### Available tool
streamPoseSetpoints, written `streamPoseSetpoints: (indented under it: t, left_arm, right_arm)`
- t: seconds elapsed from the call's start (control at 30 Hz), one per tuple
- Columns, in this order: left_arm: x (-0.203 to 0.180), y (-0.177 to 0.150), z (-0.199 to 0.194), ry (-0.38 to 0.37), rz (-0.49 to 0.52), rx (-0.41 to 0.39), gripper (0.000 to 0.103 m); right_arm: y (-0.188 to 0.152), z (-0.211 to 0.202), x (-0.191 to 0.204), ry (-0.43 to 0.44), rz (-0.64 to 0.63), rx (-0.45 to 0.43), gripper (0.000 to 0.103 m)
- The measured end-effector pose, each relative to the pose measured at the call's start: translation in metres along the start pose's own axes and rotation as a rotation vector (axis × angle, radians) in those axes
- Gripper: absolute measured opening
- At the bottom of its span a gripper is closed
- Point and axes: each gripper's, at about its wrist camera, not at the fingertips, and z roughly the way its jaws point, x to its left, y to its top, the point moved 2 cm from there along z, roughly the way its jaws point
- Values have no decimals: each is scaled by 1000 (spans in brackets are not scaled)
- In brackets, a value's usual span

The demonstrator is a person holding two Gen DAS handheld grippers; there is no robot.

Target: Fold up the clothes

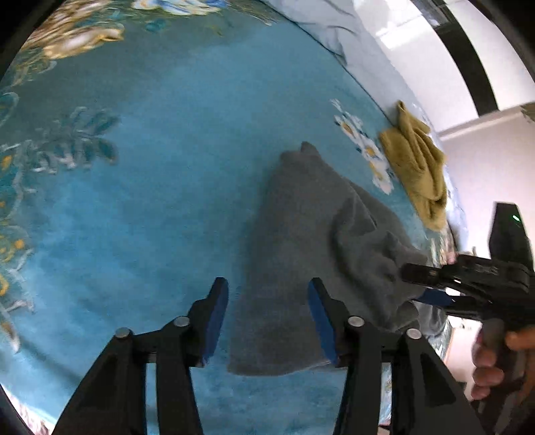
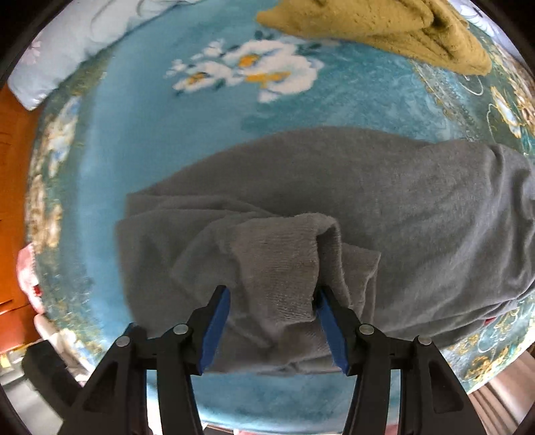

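Note:
A grey garment (image 1: 301, 217) lies crumpled on a blue flowered blanket (image 1: 150, 200). My left gripper (image 1: 267, 297) hovers open over the garment's near edge; cloth lies below the gap, but the pads grip nothing. In the right wrist view the same grey garment (image 2: 367, 187) spreads across the blanket (image 2: 133, 134). A raised ribbed fold (image 2: 281, 254) stands between the pads of my right gripper (image 2: 272, 297), whose jaws stand apart around it. The right gripper (image 1: 411, 284) also shows at the garment's right corner, held by a hand (image 1: 488, 364).
An olive-yellow garment (image 1: 418, 167) lies bunched near the bed's far edge, and again at the top (image 2: 384, 23). Pale blue bedding (image 2: 67, 43) lies at the back left. Orange wooden furniture (image 2: 13, 167) stands beside the bed. Bare blanket stretches left of the grey garment.

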Motion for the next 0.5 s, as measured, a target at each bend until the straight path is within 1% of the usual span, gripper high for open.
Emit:
streamPoseSetpoints:
  t: [0.1, 0.17, 0.23, 0.3, 0.37, 0.47, 0.5]
  left_arm:
    - [-4, 2, 9, -12, 23, 21, 53]
    - [-7, 3, 14, -30, 25, 31, 54]
    - [-12, 3, 18, -35, 29, 39, 57]
    - [-16, 4, 21, -34, 41, 39, 58]
    - [-18, 4, 20, -26, 50, 31, 58]
    - [-14, 4, 13, -6, 22, 15, 58]
    - [-13, 7, 7, 5, 10, -6, 58]
  right_arm:
    - [4, 13, -8, -49, 9, 18, 58]
    - [5, 18, -10, -63, 3, 24, 58]
    - [5, 20, -9, -71, -9, 30, 58]
    - [6, 22, -9, -78, -22, 37, 58]
    - [6, 16, -10, -53, -20, 30, 59]
    - [7, 0, -18, 9, -11, -4, 59]
    - [8, -5, -23, 17, -5, -13, 59]
